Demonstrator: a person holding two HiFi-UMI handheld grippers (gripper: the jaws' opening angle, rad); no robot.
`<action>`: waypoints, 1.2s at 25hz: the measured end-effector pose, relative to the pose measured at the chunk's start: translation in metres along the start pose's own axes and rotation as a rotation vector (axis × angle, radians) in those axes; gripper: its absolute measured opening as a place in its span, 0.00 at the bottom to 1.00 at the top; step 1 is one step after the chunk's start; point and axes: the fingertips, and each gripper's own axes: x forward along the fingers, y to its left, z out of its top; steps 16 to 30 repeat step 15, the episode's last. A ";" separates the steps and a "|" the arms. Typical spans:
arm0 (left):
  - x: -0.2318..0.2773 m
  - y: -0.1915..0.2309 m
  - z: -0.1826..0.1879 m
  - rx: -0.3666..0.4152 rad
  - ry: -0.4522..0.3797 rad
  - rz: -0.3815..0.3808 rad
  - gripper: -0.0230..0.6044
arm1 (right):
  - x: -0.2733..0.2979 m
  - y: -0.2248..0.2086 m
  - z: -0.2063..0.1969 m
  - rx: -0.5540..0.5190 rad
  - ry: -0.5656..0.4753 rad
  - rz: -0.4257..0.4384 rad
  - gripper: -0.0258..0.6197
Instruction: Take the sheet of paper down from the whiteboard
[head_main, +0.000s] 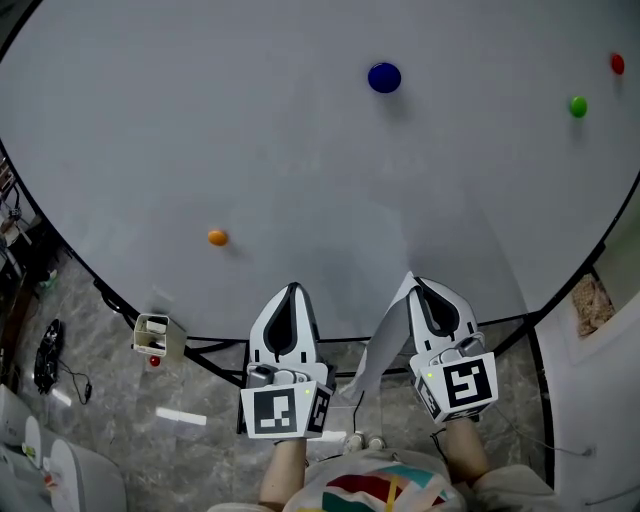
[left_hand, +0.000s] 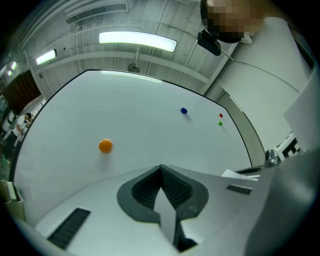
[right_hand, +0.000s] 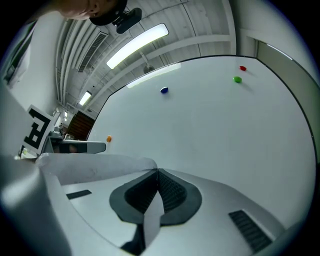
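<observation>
The whiteboard (head_main: 300, 150) fills the head view and carries a blue magnet (head_main: 384, 77), an orange magnet (head_main: 217, 237), a green magnet (head_main: 578, 105) and a red magnet (head_main: 617, 63). My right gripper (head_main: 412, 280) is shut on an edge of the sheet of paper (head_main: 385, 345), which hangs off the board, curling down and to the left of the jaws. In the right gripper view the sheet (right_hand: 95, 167) bends away to the left from the closed tips (right_hand: 157, 171). My left gripper (head_main: 292, 288) is beside it near the board's lower edge, shut with nothing in it (left_hand: 161, 167).
A black frame (head_main: 200, 345) runs under the board's lower edge, with a small box (head_main: 155, 335) fixed at its left. On the stone floor lie a black cable bundle (head_main: 47, 355) and a white strip (head_main: 180, 416). A white wall panel (head_main: 600, 400) stands at the right.
</observation>
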 end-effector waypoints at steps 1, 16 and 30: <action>0.000 0.002 -0.001 0.008 0.002 0.001 0.11 | 0.000 0.000 0.000 -0.001 -0.001 -0.001 0.06; 0.011 0.007 -0.010 0.003 0.003 -0.026 0.11 | 0.002 -0.005 0.004 -0.021 -0.011 -0.028 0.06; 0.011 0.007 -0.010 0.003 0.003 -0.026 0.11 | 0.002 -0.005 0.004 -0.021 -0.011 -0.028 0.06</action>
